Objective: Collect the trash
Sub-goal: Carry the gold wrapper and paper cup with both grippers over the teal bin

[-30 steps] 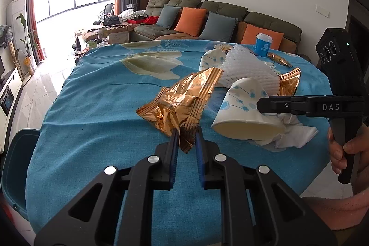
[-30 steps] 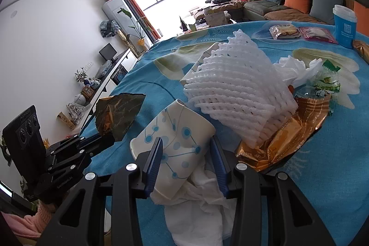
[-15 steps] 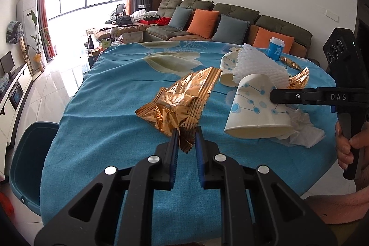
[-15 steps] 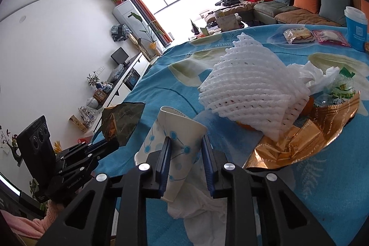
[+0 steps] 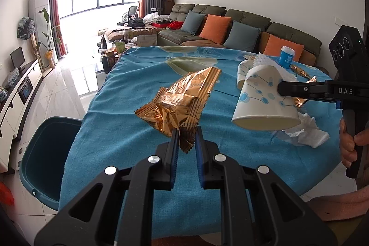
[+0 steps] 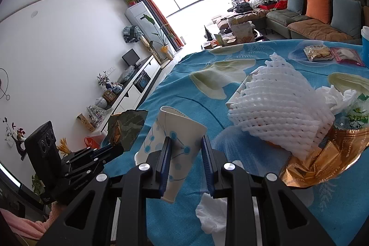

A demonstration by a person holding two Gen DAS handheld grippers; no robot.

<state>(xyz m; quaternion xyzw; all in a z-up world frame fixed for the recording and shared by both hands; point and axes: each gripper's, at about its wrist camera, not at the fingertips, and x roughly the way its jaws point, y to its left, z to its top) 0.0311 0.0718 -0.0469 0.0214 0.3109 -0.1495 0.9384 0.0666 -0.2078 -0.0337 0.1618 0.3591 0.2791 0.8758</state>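
Note:
My left gripper (image 5: pixel 186 134) is shut on a crumpled gold snack wrapper (image 5: pixel 182 98) and holds it above the blue tablecloth (image 5: pixel 129 135). My right gripper (image 6: pixel 186 142) is shut on a white paper cup with blue dots (image 6: pixel 175 144), squeezed flat and lifted off the table; the cup also shows in the left wrist view (image 5: pixel 263 100). The wrapper shows dark in the right wrist view (image 6: pixel 126 126). A dark teal bin (image 5: pixel 43 158) stands on the floor left of the table.
On the table lie white foam fruit netting (image 6: pixel 276 112), crumpled tissues (image 6: pixel 212 213), another gold wrapper (image 6: pixel 322 160), a second paper cup (image 5: pixel 242 73), a blue tub (image 5: pixel 286 57) and snack packets (image 6: pixel 318 52). A sofa stands behind.
Both grippers have risen and swung left with their loads. The right gripper closed tighter and flattened the cup, lifting it off the tissues. The teal bin has come further into the left wrist view.

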